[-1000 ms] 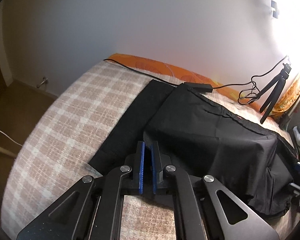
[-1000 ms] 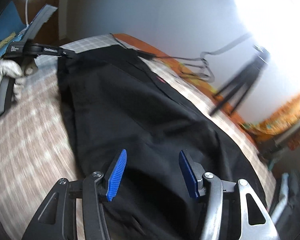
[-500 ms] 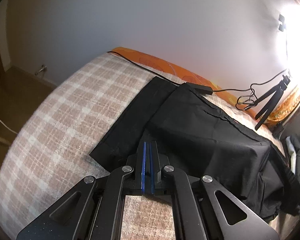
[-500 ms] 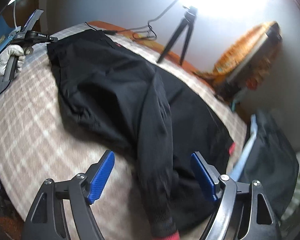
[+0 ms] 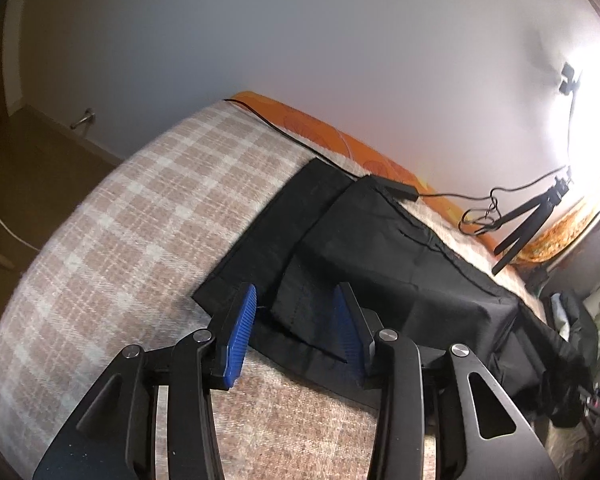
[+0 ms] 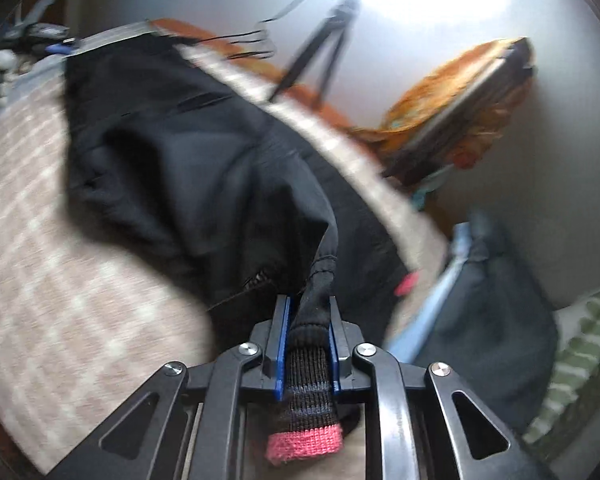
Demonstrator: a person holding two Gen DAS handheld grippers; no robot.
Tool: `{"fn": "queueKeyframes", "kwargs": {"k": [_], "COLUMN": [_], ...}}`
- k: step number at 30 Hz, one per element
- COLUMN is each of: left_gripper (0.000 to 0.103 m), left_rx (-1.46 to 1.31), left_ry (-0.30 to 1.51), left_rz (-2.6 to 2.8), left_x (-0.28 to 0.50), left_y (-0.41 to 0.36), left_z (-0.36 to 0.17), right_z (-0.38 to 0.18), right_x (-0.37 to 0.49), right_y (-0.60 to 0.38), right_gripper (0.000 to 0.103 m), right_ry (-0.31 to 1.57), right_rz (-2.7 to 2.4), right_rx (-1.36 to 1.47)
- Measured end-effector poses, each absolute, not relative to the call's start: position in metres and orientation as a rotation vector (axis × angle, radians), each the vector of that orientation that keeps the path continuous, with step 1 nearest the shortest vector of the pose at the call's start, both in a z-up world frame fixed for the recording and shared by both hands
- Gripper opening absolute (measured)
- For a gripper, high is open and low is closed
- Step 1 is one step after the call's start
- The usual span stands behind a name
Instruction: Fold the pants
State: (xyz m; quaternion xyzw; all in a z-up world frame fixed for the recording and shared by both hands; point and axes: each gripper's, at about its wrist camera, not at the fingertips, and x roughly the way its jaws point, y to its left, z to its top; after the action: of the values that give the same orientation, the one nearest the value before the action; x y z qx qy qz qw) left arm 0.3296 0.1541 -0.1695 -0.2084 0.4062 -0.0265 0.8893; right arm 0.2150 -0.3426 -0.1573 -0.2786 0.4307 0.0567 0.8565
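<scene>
Pants (image 5: 380, 264), black, lie spread over a beige checked blanket (image 5: 140, 216) on a bed, with one leg folded across the other so that two hem ends sit stacked near the camera in the left wrist view. The left gripper (image 5: 296, 332) hovers just over these hems with its jaws opening: the blue pads (image 5: 240, 332) stand apart on either side of the upper hem corner and do not press on it, so the cloth lies loose between and below them. A black cable (image 5: 268, 124) runs along the far edge of the bed to a small black box, and a black tripod (image 5: 528, 220) stands at the far right by a bright light.

In the right wrist view, which is blurred, the right gripper (image 6: 308, 344) has its jaws closing on a ribbed black cuff with a pink edge (image 6: 304, 442). The cuff passes between the narrow pads, which squeeze it from both sides, and the pink end hangs out behind them toward the camera. From the pads the leg rises forward, gathered and taut, into the main heap of the pants (image 6: 188, 152) on the blanket. At the far left edge a white-gloved hand shows dimly.
</scene>
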Motion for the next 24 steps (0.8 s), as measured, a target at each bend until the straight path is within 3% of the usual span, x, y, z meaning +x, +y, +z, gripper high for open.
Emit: {"fn": "queueKeyframes", "kwargs": {"k": [14,18,24], "left_gripper": [0.039,0.039,0.038], "left_rx": [-0.483,-0.516,-0.577], "left_ry": [0.876,0.905,0.908], "left_rz": [-0.072,-0.083,-0.107], "left_x": [0.340,0.345,0.347], "left_y": [0.163,0.165,0.167], "left_z": [-0.183,-0.192,-0.196], "right_z": [-0.173,-0.179,-0.157], "right_x": [0.322,0.328,0.311], "right_y": [-0.389,-0.386,-0.366], "right_gripper": [0.016,0.037,0.050], "right_ry": [0.933,0.930,0.849], "right_rz": [-0.125,-0.154,-0.127], "right_rx": [-0.659,-0.678,-0.607]}}
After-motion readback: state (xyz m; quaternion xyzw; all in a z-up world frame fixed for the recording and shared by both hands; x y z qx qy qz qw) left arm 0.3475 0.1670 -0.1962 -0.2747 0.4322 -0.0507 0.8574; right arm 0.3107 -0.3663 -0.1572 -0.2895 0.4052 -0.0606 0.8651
